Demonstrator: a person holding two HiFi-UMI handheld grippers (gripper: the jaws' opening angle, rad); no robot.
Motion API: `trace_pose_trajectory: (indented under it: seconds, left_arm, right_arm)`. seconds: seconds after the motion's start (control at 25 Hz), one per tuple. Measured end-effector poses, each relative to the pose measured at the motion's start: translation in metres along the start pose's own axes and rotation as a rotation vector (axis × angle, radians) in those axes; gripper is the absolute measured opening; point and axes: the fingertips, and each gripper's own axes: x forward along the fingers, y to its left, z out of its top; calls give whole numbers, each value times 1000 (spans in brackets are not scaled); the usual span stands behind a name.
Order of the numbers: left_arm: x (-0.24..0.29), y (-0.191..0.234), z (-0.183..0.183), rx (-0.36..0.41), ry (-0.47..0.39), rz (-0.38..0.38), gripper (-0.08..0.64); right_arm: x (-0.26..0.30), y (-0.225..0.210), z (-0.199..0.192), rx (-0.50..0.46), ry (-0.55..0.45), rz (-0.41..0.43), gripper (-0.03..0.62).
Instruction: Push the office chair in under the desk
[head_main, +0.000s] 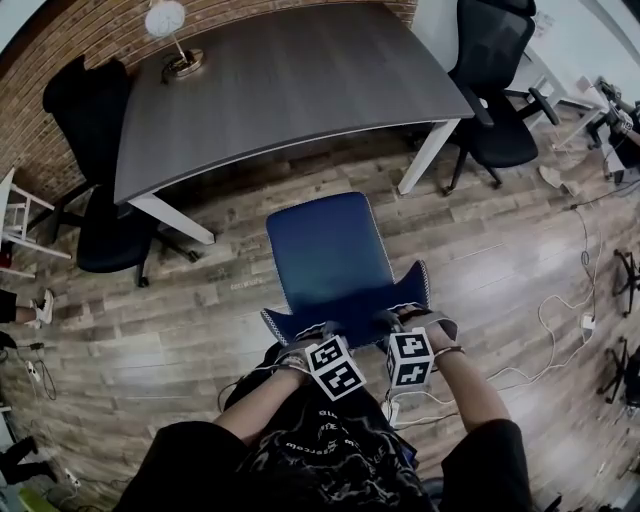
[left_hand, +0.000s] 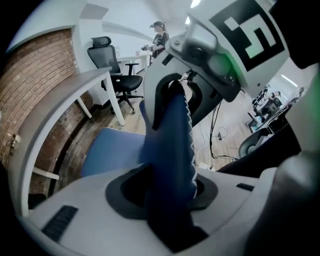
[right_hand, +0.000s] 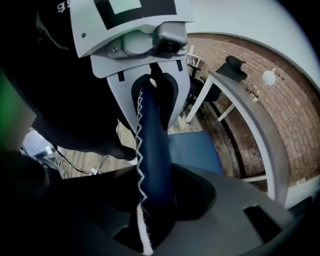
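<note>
While our left gripper (head_main: 322, 330) and right gripper (head_main: 398, 322) pinch the backrest (left_hand: 170, 145), we ready the push.
Office chair (head_main: 330, 250) mid-frame, short of the table (head_main: 290, 80) above; next we roll it straight under.

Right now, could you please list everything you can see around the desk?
desk: one, grey top with white legs, ahead.
blue chair: one, blue, just short of the desk.
black chairs: two, black, one at each desk end.
lamp: one, white, on the desk's far left corner.
cables: several, white, on the floor at right.
left tool, right tool: two, grey with marker cubes, each clamped on the blue chair's top edge.
</note>
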Motion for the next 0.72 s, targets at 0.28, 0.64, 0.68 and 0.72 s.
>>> trace_pose_trajectory:
  seconds: [0.28,0.64,0.68,0.72]
  left_arm:
    - [1,1,0,59,1,19,121]
    - [2,1,0,11,19,-38,120]
    - [2,3,1,8,17,-34,120]
    - [2,5,1,5,15,-29,120]
  right_arm:
    - [3,-2,2,14,-6,97,109]
    - [4,-4,2,-27,-25,128,106]
    - [4,-5,2,-33,-25,123,106]
    - [4,-8,2,-35,-25,114,106]
